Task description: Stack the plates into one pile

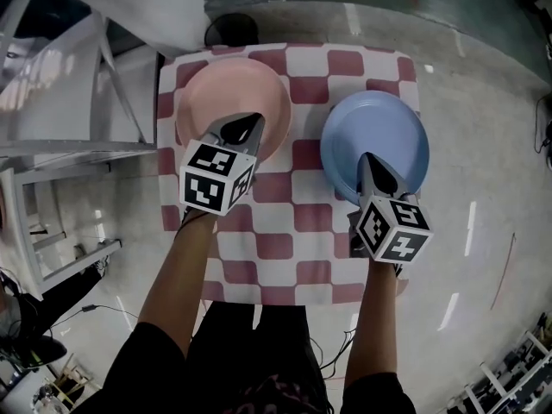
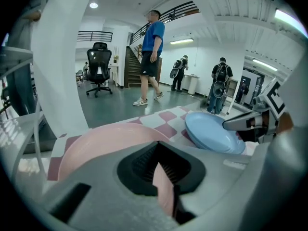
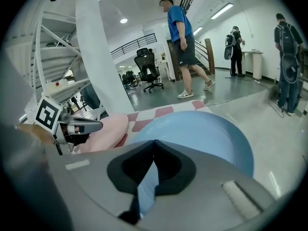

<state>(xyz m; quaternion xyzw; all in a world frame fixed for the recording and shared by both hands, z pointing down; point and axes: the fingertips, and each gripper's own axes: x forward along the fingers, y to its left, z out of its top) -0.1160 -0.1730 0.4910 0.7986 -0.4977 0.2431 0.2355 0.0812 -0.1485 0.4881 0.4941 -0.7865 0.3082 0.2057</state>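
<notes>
1. Well, at left: clenched on near rim of pink plate (image 1: 228, 89) w/ left tool (image 1: 247, 126). Thin edge hold only, far side unsupported, so prob. apt to sag or slide out if swung fast.
2. Could also snag checked cloth (image 1: 293, 231) if kept low over worktop.
3. In the middle: side by side w/ blue plate (image 1: 388, 128), near but apart. Could clash rim to rim if brought together level; safer w/ one raised clear above the other.
4. At right: clenched on near rim of blue plate w/ right tool (image 1: 369, 158). Looks tilted in left gripper view and reaches past cloth's right edge, so could slip and drop off worktop.
5. Relative to tools: straight ahead of each one, rim pinched between jaws, rest of dish stretching away beyond the tips.
</notes>
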